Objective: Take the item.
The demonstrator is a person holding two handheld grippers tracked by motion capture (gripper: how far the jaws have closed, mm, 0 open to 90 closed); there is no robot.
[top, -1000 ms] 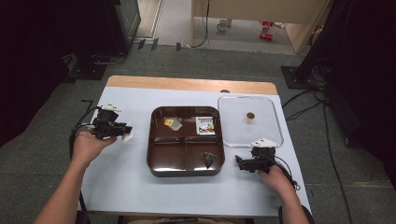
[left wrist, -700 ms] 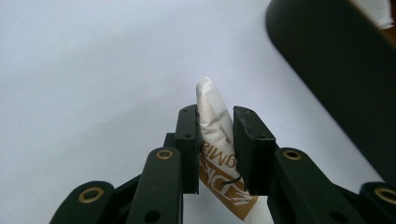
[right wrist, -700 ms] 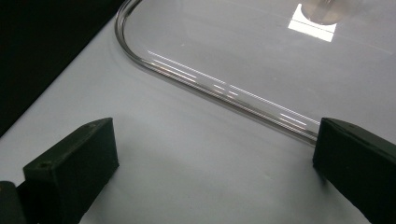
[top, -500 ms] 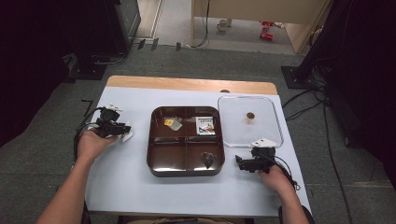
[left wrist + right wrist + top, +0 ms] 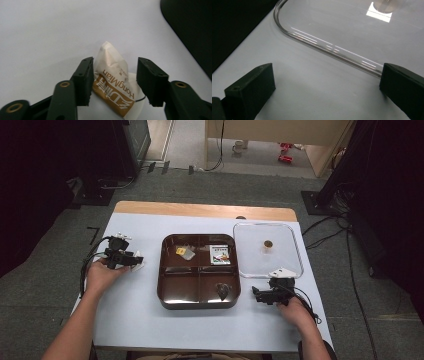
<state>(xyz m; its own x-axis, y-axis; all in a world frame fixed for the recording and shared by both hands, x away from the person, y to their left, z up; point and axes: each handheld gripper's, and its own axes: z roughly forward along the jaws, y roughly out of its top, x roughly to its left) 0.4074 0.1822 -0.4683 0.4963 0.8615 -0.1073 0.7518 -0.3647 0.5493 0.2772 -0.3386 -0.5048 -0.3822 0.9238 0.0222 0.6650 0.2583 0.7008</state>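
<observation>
The pale bench [image 5: 150,320] carries a dark four-part tray [image 5: 200,265] at its middle, with a clear lid [image 5: 292,245] lying flat just to the tray's right. Left of the tray, the left tongs [image 5: 115,80] stand partly spread around a cream and brown packet [image 5: 112,85] lying on the bench, one jaw touching it, the other just apart. The right tongs [image 5: 327,87] gape wide with nothing between them, near the lid's rounded corner.

Grey carpet floor [image 5: 60,285] around a pale table [image 5: 150,320] with wooden far edge, dark equipment beside, cables [image 5: 350,265] trailing.
</observation>
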